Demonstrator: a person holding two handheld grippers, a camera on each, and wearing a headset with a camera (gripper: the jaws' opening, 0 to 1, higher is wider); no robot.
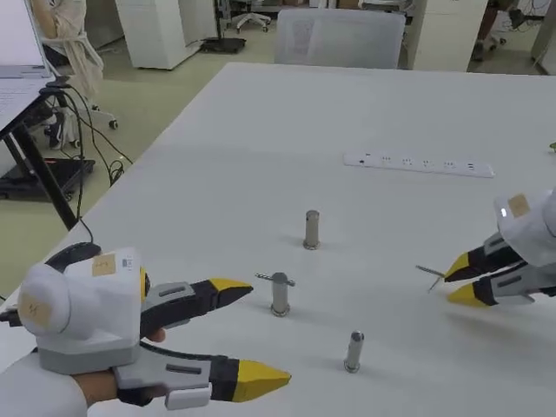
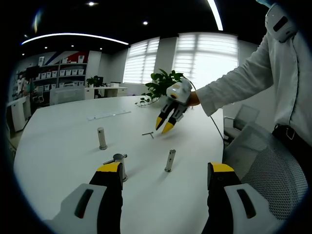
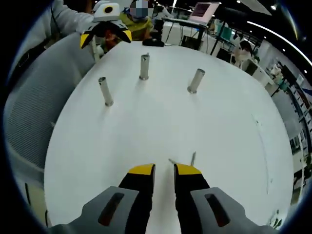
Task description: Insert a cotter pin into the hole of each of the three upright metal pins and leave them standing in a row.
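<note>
Yellow-tipped left hand-held gripper [image 1: 265, 333] gapes; right hand-held gripper [image 1: 452, 282] is barely parted, seemingly empty.

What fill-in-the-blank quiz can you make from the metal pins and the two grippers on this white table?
1. ___ upright grey metal pins stand in a row.
2. The thin fitted cotter pin sits through the ___ pin of that row.
3. The left gripper holds its yellow-tipped jaws ___.
4. The right gripper has its tips beside a loose cotter pin lying on the white ___.

Missing words: three; middle; open; table.
</note>
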